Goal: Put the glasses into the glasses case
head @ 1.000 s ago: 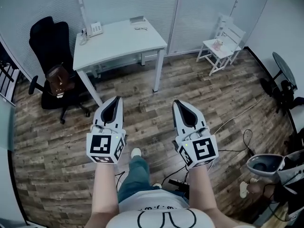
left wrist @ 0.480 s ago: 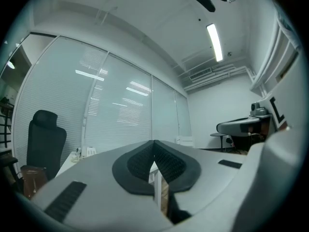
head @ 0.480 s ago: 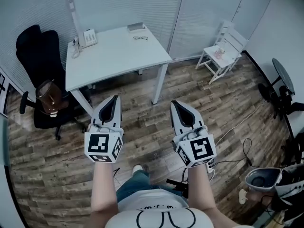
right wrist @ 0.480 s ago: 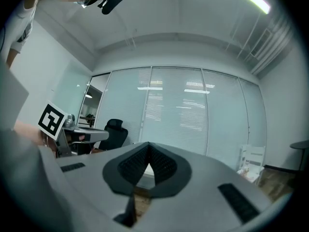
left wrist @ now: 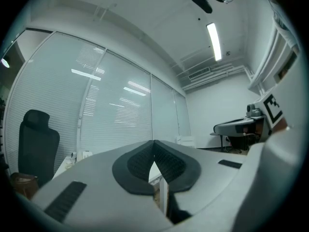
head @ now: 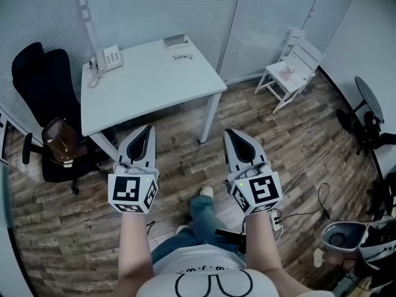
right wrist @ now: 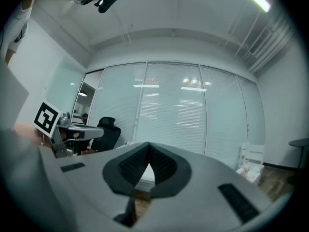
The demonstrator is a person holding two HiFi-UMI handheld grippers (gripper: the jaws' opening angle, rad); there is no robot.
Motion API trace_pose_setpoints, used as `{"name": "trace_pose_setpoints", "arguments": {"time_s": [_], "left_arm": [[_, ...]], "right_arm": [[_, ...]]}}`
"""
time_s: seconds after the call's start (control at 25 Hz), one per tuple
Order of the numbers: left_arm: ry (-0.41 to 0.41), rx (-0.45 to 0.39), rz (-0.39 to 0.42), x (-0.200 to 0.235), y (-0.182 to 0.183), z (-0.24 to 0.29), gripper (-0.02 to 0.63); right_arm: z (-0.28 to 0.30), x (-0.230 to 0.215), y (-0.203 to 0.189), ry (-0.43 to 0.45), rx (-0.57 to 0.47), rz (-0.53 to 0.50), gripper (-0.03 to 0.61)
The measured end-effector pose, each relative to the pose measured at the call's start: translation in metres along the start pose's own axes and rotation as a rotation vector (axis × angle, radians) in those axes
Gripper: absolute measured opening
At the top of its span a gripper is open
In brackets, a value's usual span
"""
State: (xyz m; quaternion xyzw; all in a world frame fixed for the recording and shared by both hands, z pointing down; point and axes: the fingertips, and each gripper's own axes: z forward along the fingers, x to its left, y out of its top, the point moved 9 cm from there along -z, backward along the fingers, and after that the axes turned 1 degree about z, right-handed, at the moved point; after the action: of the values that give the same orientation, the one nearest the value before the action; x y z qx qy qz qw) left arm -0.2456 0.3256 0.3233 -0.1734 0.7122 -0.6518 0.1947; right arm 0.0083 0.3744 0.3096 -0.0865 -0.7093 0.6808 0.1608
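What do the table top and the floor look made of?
Table: smooth, matte white top with no grain showing, likely laminate or painted board. Floor: wood-look planks with visible grain, knots and seams; real wood or printed vinyl, I can't tell which.

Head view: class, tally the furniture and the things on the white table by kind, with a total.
table: 1
chairs: 2, the black chair and the white chair
telephone: 1
glasses: 1
glasses case: 1
Total: 6

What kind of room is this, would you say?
Most likely a small office. A white desk carries a desk phone, a black swivel chair stands beside it, and glass partition walls covered with blinds close it in.
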Motion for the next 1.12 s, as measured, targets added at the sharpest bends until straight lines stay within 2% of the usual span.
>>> {"name": "trace_pose_setpoints", "arguments": {"time_s": [0.4,1.0,1.04,1.12], "left_arm": [[0.020,0.011,0.031,0.028,-0.014,0.100,0.017],[0.083,0.066,-0.014,0.071,-0.028,0.337,0.019],[0.074,0.073,-0.014,0.072,-0.029,0.351,0.034],[0.048,0.098,-0.001,0.074,-0.032,0.374,0.125]], "right_arm": [[0.098,-0.061,-0.014,0.032,-0.032,0.001,0.009],[0.294,-0.216,-0.025,0.135,-0.028,0.016,0.011],[0.304,-0.225,-0.026,0.138,-0.032,0.024,0.009],[0.323,-0.242,-0.028,0.139,-0.039,0.038,0.009]]}}
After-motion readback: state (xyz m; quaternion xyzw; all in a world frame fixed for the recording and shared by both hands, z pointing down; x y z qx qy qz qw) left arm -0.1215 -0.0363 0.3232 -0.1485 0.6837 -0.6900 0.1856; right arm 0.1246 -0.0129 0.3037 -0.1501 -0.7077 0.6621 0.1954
